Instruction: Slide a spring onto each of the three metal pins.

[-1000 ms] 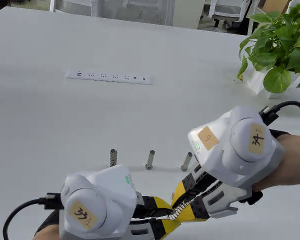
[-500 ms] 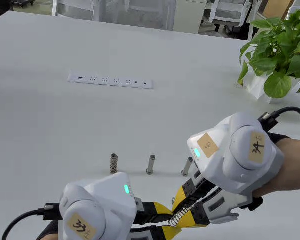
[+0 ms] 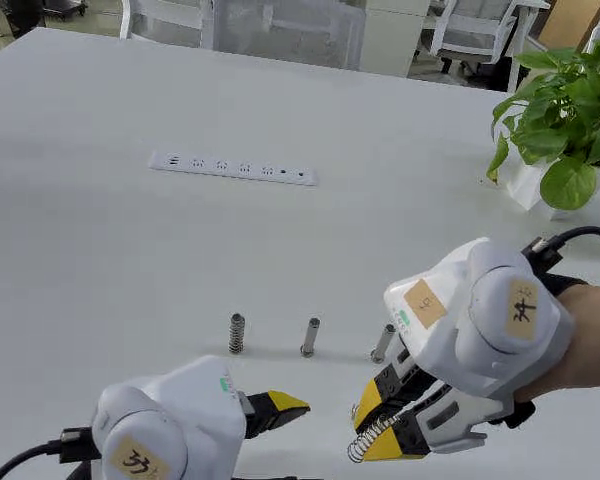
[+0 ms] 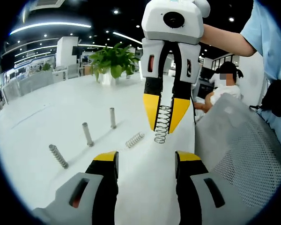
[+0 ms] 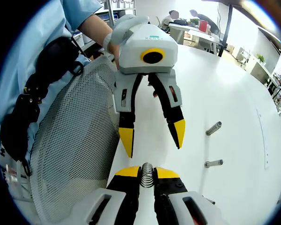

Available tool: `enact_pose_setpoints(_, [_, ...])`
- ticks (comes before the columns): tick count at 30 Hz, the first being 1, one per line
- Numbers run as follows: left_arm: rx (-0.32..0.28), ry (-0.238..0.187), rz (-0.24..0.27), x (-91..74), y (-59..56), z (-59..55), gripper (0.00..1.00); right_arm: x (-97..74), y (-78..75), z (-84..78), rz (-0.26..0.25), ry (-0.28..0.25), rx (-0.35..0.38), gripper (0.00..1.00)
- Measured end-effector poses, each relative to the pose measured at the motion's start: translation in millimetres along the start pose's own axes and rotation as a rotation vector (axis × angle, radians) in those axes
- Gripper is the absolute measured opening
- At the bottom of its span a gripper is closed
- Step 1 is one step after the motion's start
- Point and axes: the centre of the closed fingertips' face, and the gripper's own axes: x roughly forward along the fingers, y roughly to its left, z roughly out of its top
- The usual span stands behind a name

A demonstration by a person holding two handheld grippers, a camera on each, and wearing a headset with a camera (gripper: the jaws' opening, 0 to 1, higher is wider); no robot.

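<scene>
While our right tool (image 3: 377, 428) pinches a spring (image 3: 363, 443) across its coils, low end free for threading, and our left tool (image 4: 146, 159) gapes wide and empty, we face the middle pin (image 3: 310, 337) and right pin (image 3: 383, 343) standing bare on the surface (image 3: 130, 250).

The table top (image 3: 100, 260) is smooth and matt white. The pins (image 3: 309, 337) are of dull grey metal, and the spring (image 5: 146, 174) is bright steel wire with a little shine. The left gripper (image 4: 146, 161) and the right gripper (image 3: 372, 430) have white plastic shells, lightly glossy, with matt black jaws, yellow tips and paper labels (image 3: 423, 303). The chair (image 5: 79, 154) is of grey mesh cloth, rough in look.
</scene>
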Motion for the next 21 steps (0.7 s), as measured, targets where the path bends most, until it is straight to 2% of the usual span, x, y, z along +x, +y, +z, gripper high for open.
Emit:
enact_pose_setpoints(7, [-0.038, -0.011, 0.088, -11.1, 17.9, -5.0, 0.66, -0.7, -4.5, -2.5, -0.006, 0.009, -0.011, 0.08])
enact_pose_setpoints(14, [-0.082, -0.048, 0.21, -22.0, 40.4, -4.3, 0.86, -0.9, -8.2, -6.3, -0.005, 0.024, -0.014, 0.08])
enact_pose_setpoints(17, [-0.096, -0.043, 0.255, -25.8, 48.1, -7.5, 0.97, -0.7, -9.0, -6.8, -0.004, 0.027, -0.017, 0.08])
enact_pose_setpoints(21, [-0.117, -0.05, 0.281, -30.3, 53.7, -9.7, 0.99, -1.1, -12.2, -9.3, -0.004, 0.029, -0.017, 0.08])
